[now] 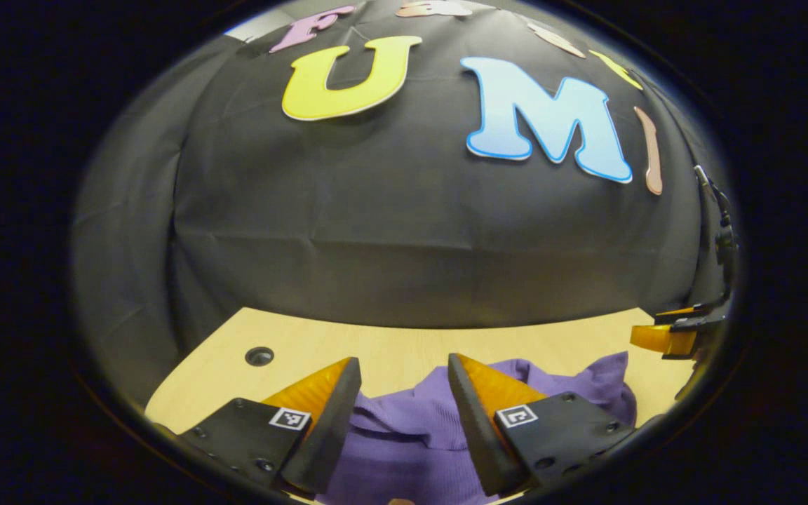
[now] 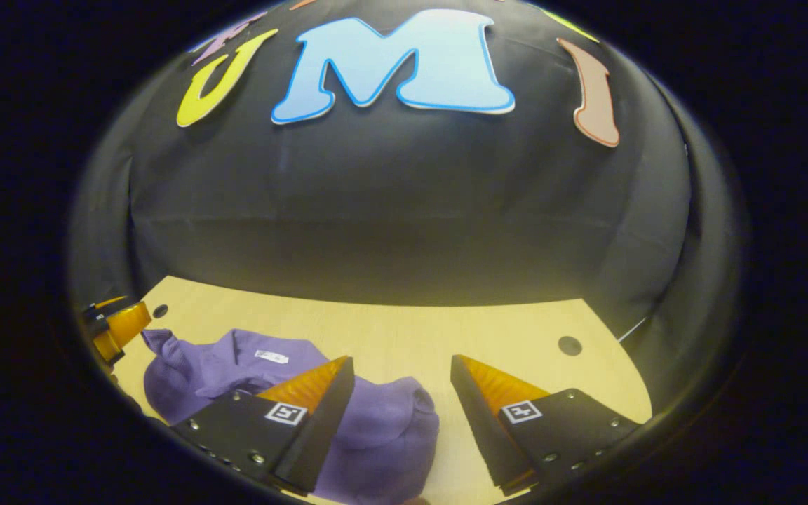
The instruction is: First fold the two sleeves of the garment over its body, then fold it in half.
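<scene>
Pale wood runs out ahead of both my grippers — the table (image 2: 446,330), reaching to the booth's black cloth wall (image 1: 404,231). Bunched on it lies the purple garment (image 1: 404,435), just beyond and below my left gripper (image 1: 404,372), whose fingers stand apart with nothing between them. From my right gripper (image 2: 402,372) — also spread wide, gripping nothing — the garment sits ahead to the left, its white label (image 2: 271,356) showing. A small round hole (image 2: 569,345) lies ahead to the right.
</scene>
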The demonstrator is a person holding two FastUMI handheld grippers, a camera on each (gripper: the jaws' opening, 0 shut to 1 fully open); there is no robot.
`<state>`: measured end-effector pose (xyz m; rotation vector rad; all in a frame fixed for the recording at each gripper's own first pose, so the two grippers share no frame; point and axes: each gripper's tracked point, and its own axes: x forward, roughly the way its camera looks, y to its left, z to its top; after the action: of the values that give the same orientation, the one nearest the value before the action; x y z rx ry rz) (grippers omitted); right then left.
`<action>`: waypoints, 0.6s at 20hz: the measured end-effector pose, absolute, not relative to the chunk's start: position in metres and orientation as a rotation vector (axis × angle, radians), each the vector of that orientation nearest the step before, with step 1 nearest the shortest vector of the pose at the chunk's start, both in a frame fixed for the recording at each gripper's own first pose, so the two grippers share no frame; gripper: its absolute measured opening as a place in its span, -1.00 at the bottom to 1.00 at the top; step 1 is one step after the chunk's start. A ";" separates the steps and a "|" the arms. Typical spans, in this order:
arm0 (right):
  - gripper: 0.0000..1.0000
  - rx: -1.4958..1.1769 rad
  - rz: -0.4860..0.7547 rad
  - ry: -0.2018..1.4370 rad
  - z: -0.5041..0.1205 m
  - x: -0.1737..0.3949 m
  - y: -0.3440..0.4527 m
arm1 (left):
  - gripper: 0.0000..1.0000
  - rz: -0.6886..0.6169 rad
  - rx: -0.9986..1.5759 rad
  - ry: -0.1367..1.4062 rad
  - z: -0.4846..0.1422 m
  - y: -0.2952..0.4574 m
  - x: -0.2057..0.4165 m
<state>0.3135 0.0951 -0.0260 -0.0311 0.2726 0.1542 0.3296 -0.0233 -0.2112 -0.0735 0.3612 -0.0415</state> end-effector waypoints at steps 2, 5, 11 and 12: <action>0.72 -0.046 0.136 0.209 -0.003 0.300 0.092 | 0.80 -0.040 -0.068 0.331 -0.193 -0.019 0.321; 0.72 -0.083 0.105 0.105 0.032 0.272 0.088 | 0.80 -0.054 -0.058 0.282 -0.159 -0.015 0.303; 0.72 -0.067 0.097 0.019 0.068 0.208 0.093 | 0.82 -0.082 -0.043 0.209 -0.104 -0.007 0.253; 0.72 -0.064 0.095 0.010 0.073 0.195 0.092 | 0.80 -0.085 -0.043 0.201 -0.097 -0.005 0.241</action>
<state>0.1954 0.0922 0.0727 -0.0643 0.0100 0.0947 0.2413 -0.0051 -0.0974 -0.0426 0.2012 -0.0852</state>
